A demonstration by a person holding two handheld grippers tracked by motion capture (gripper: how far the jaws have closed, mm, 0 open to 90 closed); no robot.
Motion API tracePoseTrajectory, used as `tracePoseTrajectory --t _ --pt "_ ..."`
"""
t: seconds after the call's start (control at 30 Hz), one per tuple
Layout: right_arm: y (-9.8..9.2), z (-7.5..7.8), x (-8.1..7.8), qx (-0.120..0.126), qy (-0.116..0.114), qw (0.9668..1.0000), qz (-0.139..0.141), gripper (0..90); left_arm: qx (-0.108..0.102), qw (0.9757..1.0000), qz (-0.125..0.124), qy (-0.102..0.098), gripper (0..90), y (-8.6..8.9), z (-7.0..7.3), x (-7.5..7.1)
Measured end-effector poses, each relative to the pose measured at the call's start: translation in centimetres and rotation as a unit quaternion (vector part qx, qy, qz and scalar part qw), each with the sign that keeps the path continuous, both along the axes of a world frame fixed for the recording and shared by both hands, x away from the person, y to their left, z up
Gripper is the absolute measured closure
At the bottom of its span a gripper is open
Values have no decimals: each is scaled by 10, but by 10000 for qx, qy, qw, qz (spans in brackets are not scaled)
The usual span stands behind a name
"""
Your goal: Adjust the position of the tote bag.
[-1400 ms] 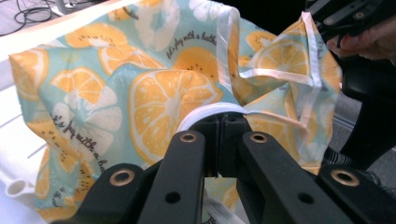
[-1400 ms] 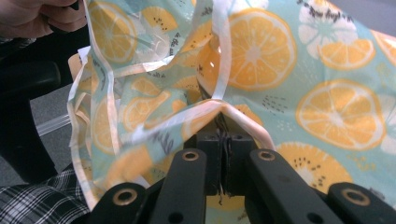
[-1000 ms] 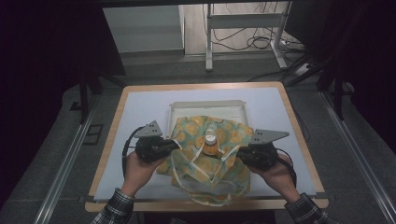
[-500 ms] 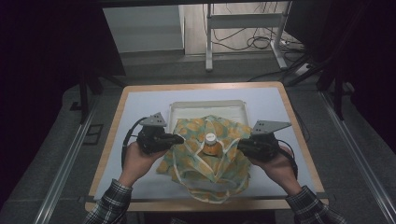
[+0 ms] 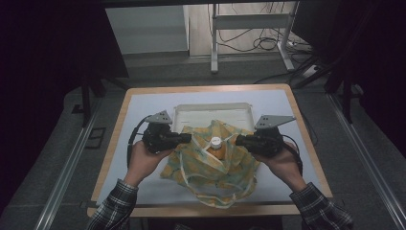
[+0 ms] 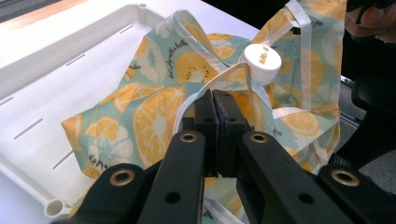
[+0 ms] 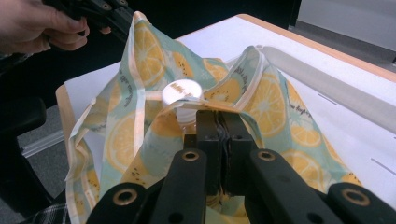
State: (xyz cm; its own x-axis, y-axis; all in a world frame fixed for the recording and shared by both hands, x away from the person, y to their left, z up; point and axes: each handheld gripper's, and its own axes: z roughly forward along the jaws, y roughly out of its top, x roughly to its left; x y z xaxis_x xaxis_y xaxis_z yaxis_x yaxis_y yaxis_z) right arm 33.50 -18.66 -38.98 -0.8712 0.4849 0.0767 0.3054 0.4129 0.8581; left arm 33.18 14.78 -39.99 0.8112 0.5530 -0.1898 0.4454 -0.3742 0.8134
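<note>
Bag [image 5: 210,165] already has the bottle [image 5: 216,147] inside, both grippers [image 5: 187,138] [image 5: 239,140] clamped on its mouth edges; closing or lifting it seems left.

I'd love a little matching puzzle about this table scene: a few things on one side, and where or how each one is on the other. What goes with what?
Things:
1. bottle cap
2. tray
3. fruit-print bag
4. left gripper

Descriptions:
A. white, lying at the far side of the table
B. shut on the bag's edge
C. white and round, poking up inside the bag
D. yellow and teal, held up from both sides

Pairs: 1-C, 2-A, 3-D, 4-B
</note>
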Motion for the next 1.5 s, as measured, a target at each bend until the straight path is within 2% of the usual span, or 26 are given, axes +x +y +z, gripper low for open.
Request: tracePoseTrajectory --t 0.17,0.4,0.67,0.8,0.97,1.07,1.13,1.3,1.5 --pt "4 2 4 23 11 10000 35 868 -22 10000 -8 -9 893 -1 1 0" --pt "6 -13 -4 -108 117 9998 125 857 -21 10000 -56 66 893 -3 -10 -5" --pt "10 -25 -8 -280 177 9993 193 851 136 9995 -218 164 892 -11 -23 -15" --pt "12 -30 -10 -298 248 9989 247 850 121 9993 -292 208 891 -13 -27 -19" --pt "16 -23 -14 -224 171 9991 321 850 21 9992 -362 137 891 -16 -21 -21" --pt "21 -11 -11 -170 14 9993 343 850 -18 9993 -361 11 891 -20 -10 -21" --pt "22 -7 -9 -151 -30 9993 328 850 -4 9994 -357 -21 891 -21 -8 -20" --pt "26 -2 -2 -113 -75 9995 293 851 22 9995 -287 -90 892 -25 -3 -13" --pt "32 8 10 -51 -169 9996 220 852 -52 9996 -218 -146 891 -26 5 -2"
